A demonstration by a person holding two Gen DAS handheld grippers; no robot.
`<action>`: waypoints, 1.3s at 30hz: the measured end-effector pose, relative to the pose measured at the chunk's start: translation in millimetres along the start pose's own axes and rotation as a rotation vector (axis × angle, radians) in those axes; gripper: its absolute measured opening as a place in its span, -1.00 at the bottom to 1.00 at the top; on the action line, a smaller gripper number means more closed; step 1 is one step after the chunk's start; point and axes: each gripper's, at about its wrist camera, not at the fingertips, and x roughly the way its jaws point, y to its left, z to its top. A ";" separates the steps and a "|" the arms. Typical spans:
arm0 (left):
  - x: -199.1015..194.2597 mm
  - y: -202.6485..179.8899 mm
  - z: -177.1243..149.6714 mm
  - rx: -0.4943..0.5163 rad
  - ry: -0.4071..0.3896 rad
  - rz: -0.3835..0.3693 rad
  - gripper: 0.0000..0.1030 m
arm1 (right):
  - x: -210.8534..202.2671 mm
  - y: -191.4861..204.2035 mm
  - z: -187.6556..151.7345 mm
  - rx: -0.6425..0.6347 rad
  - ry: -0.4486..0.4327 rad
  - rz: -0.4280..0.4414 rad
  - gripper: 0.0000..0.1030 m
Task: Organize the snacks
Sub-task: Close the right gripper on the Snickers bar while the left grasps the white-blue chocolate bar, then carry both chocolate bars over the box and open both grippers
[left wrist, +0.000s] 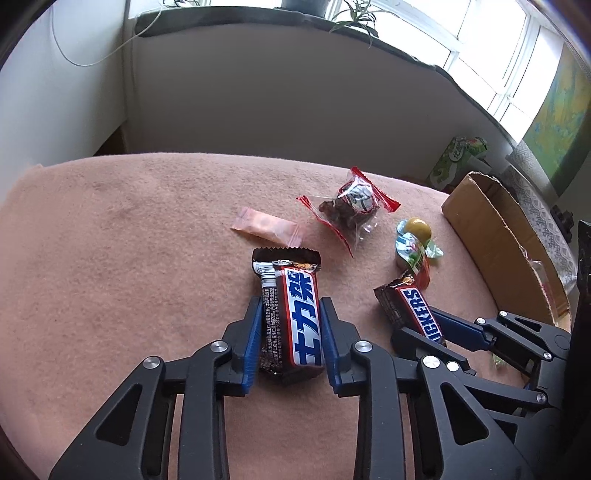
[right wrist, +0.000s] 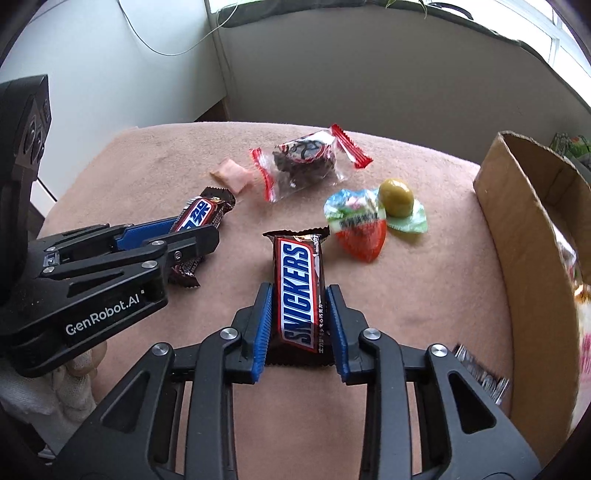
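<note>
Both grippers are pinching candy bars lengthwise between their blue pads, the left gripper (left wrist: 290, 334) gripping one bar (left wrist: 291, 317), the right gripper (right wrist: 300, 325) another (right wrist: 300, 295), likely for lifting toward the cardboard box (right wrist: 532, 236) beyond the right fingers.

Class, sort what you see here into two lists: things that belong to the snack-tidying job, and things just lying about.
Job:
left gripper
Chinese-label Snickers bar
right gripper
Snickers bar
pink sachet
clear bag of dark snacks
jelly cups
cardboard box

Lying about:
green carton
windowsill plants
</note>
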 end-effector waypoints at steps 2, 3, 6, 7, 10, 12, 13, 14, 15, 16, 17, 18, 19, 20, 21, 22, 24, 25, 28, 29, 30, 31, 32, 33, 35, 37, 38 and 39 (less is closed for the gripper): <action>-5.6 -2.3 -8.5 0.006 -0.003 0.002 -0.46 | -5.0 2.9 -9.2 0.013 -0.009 0.004 -0.42; -8.1 -3.2 -11.7 0.009 -0.004 0.000 -0.46 | -7.8 3.5 -13.6 0.022 -0.013 0.008 -0.42; -17.5 -4.7 -26.8 0.010 -0.010 -0.013 -0.46 | -15.2 5.6 -26.8 0.060 -0.027 0.023 -0.42; -20.6 -5.3 -31.5 0.011 -0.013 -0.015 -0.46 | -18.1 5.8 -30.5 0.068 -0.032 0.021 -0.42; -29.9 -7.4 -43.6 0.009 -0.022 -0.018 -0.46 | -26.6 5.4 -38.5 0.101 -0.043 0.020 -0.42; -37.5 -8.2 -48.6 0.005 -0.027 -0.030 -0.46 | -37.1 4.5 -45.1 0.125 -0.057 0.039 -0.42; -41.9 -9.1 -50.2 0.006 -0.035 -0.032 -0.46 | -41.8 5.0 -46.9 0.131 -0.064 0.045 -0.42; -45.0 -9.3 -50.9 0.008 -0.044 -0.032 -0.46 | -45.7 7.9 -47.9 0.133 -0.073 0.046 -0.42; -50.6 -9.7 -52.3 0.009 -0.055 -0.032 -0.46 | -53.2 9.0 -50.6 0.132 -0.085 0.044 -0.42; -55.3 -10.7 -52.9 0.009 -0.065 -0.034 -0.46 | -59.4 10.3 -52.2 0.129 -0.097 0.042 -0.42; -60.4 -11.7 -54.3 0.009 -0.075 -0.036 -0.46 | -65.4 11.6 -53.2 0.127 -0.108 0.038 -0.42; -64.8 -12.8 -55.2 0.009 -0.084 -0.039 -0.46 | -68.0 13.6 -52.1 0.127 -0.116 0.035 -0.42; -69.5 -14.0 -56.1 0.011 -0.094 -0.039 -0.46 | -74.6 13.8 -52.7 0.126 -0.124 0.035 -0.42; -74.1 -15.0 -57.5 0.014 -0.104 -0.040 -0.46 | -81.9 14.4 -53.4 0.127 -0.134 0.037 -0.42; -79.1 -17.5 -58.0 0.020 -0.115 -0.039 -0.46 | -91.1 13.1 -55.5 0.129 -0.145 0.037 -0.42; -84.3 -19.5 -58.9 0.027 -0.127 -0.041 -0.46 | -98.6 12.6 -56.8 0.134 -0.158 0.038 -0.42; -97.8 -21.1 -61.5 0.037 -0.152 -0.049 -0.46 | -114.8 11.3 -59.1 0.151 -0.185 0.049 -0.42; -104.6 -22.1 -63.0 0.038 -0.166 -0.054 -0.46 | -122.6 9.8 -60.0 0.155 -0.198 0.050 -0.42; -120.7 -27.0 -67.0 0.050 -0.193 -0.071 -0.46 | -144.0 6.3 -63.8 0.158 -0.239 0.035 -0.42; -125.1 -30.6 -67.0 0.061 -0.204 -0.073 -0.46 | -150.8 4.9 -65.1 0.160 -0.251 0.031 -0.42; -127.3 -33.7 -66.2 0.068 -0.212 -0.077 -0.46 | -157.0 3.0 -66.3 0.164 -0.262 0.028 -0.42; -131.6 -36.1 -66.4 0.074 -0.220 -0.084 -0.46 | -161.2 1.2 -67.4 0.169 -0.270 0.026 -0.42; -134.9 -39.6 -65.6 0.080 -0.227 -0.090 -0.46 | -165.4 -1.1 -68.3 0.172 -0.276 0.025 -0.42; -137.5 -43.4 -64.4 0.086 -0.235 -0.096 -0.46 | -169.1 -3.2 -69.5 0.175 -0.281 0.022 -0.42; -141.9 -51.0 -62.4 0.104 -0.248 -0.103 -0.46 | -174.7 -7.8 -71.7 0.184 -0.291 0.016 -0.42; -143.1 -58.6 -60.1 0.118 -0.253 -0.115 -0.46 | -179.3 -15.0 -73.3 0.196 -0.301 0.009 -0.42; -142.1 -61.6 -58.7 0.122 -0.253 -0.122 -0.46 | -182.0 -19.4 -74.7 0.203 -0.308 0.001 -0.42; -141.2 -65.5 -56.7 0.126 -0.251 -0.132 -0.46 | -186.4 -24.5 -76.4 0.210 -0.314 -0.009 -0.42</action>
